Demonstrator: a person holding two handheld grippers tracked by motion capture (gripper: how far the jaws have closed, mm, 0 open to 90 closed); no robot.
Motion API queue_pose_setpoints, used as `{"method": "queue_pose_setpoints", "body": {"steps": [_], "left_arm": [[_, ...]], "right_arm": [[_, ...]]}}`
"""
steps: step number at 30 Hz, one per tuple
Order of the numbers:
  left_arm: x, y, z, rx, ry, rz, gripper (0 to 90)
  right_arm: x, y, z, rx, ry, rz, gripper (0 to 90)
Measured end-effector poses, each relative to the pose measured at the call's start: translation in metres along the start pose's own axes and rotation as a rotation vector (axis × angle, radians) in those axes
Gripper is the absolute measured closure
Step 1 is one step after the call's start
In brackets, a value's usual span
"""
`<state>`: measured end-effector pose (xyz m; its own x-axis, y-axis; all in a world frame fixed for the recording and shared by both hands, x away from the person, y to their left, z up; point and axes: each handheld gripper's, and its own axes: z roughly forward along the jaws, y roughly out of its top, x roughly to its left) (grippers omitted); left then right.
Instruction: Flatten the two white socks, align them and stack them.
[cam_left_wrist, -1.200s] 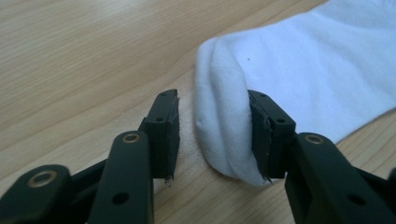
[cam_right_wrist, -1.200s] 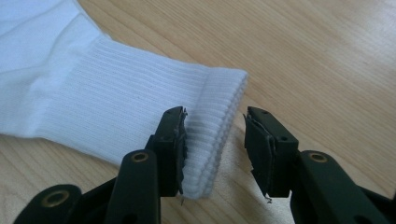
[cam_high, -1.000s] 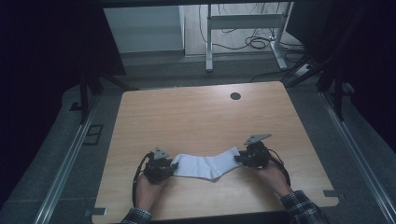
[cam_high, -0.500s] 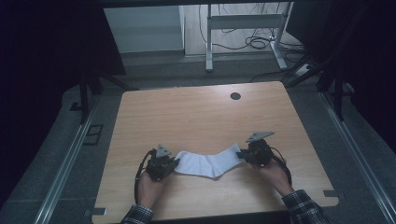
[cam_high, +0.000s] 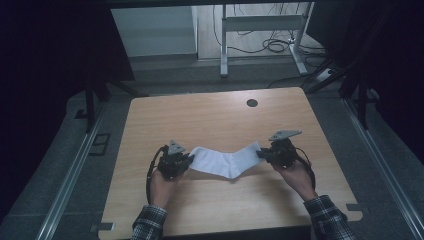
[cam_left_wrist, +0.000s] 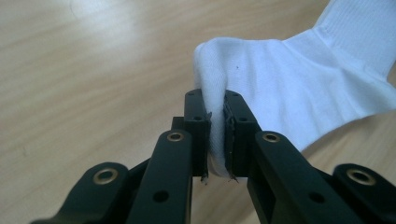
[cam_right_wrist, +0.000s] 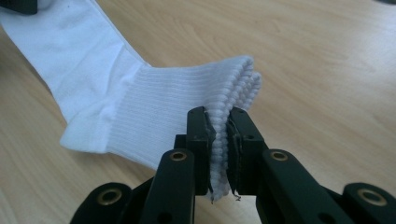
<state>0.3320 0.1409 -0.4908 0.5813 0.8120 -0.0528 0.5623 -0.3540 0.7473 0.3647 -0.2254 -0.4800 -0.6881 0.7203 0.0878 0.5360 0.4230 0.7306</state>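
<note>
Room: dim all round, with a light wooden table (cam_high: 215, 125) lit in the middle of the high view, grey floor on both sides and a tangle of cables (cam_high: 280, 46) on the floor at the upper centre of the frame.
Sock: a white sock (cam_high: 225, 161) lies on the table in the lower middle of the high view, stretched between the two claws and bent at the heel, which points toward the bottom of the frame.
Toe end: in the left gripper view the smooth toe fabric (cam_left_wrist: 261, 88) rises out of the jaws and spreads away to the upper right of the frame.
Cuff end: in the right gripper view the ribbed cuff (cam_right_wrist: 187, 107) is bunched in folds at the jaws, the rest of the sock running off to the upper left.
Left claw (cam_high: 186, 161): clamped on the toe end, jaws pressed tight with cloth between them.
Right claw (cam_high: 260, 153): clamped on the cuff, jaws squeezed on the ribbed folds.
Hands: left hand (cam_high: 161, 185) and right hand (cam_high: 298, 176) come in from the bottom edge, each in a checked sleeve (cam_high: 327, 220).
Table detail: a small dark round hole (cam_high: 252, 103) sits near the far edge, upper right of the tabletop, well apart from the sock.
</note>
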Motion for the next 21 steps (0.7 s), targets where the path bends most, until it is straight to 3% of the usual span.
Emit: {"method": "queue_pose_setpoints", "body": {"steps": [9, 21], "left_arm": [[0.007, 0.024, 0.014, 0.009, 0.031, 0.016, 81.4], [0.008, 0.028, 0.049, 0.068, 0.083, 0.037, 80.9]], "right_arm": [[-0.019, 0.017, 0.003, -0.015, -0.043, 0.016, 79.1], [-0.039, 0.015, 0.030, 0.023, -0.091, 0.019, 78.3]]}}
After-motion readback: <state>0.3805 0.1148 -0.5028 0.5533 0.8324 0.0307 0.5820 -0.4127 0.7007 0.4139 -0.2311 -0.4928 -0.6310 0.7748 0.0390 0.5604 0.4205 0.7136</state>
